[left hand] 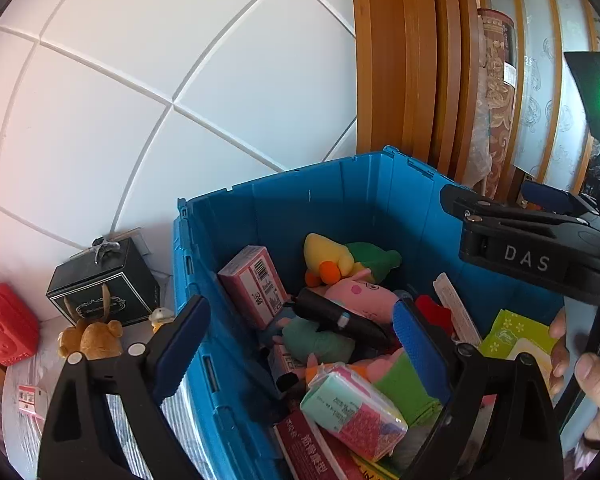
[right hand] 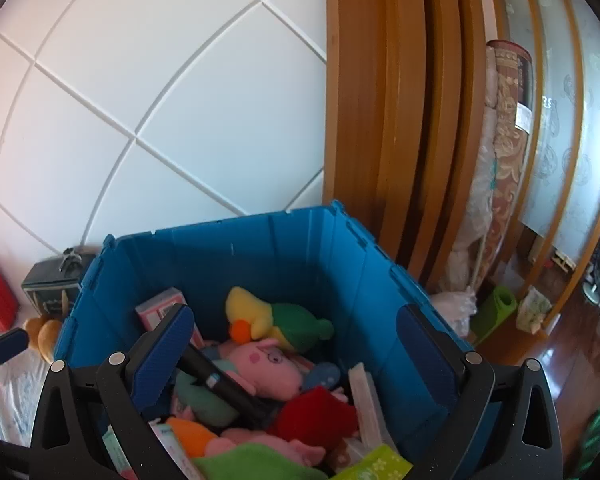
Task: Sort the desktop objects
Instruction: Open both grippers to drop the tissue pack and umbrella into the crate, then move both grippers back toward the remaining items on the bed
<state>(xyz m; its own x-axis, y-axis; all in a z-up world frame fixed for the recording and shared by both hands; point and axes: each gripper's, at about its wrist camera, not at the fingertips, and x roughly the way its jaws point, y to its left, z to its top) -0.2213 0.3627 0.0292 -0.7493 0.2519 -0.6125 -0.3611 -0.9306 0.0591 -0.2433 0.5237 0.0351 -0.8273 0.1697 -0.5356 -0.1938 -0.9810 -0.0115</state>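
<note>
The blue plastic crate (left hand: pixel 340 200) stands against the white wall, piled with a pink plush pig (left hand: pixel 360 294), a black pen-like tool (left hand: pixel 340 318), pink cartons and tissue packs. Left gripper (left hand: pixel 300 340) and right gripper (right hand: pixel 296 344) both hang released and empty over it (left straddling the near rim). Risk, I judge: descending fingers could snag the rim or pinch two tangled toys together.

right gripper (right hand: pixel 296 356) jaws apart, empty | over blue crate (right hand: pixel 300 256) | pink pig plush (right hand: pixel 266 368) inside
</note>
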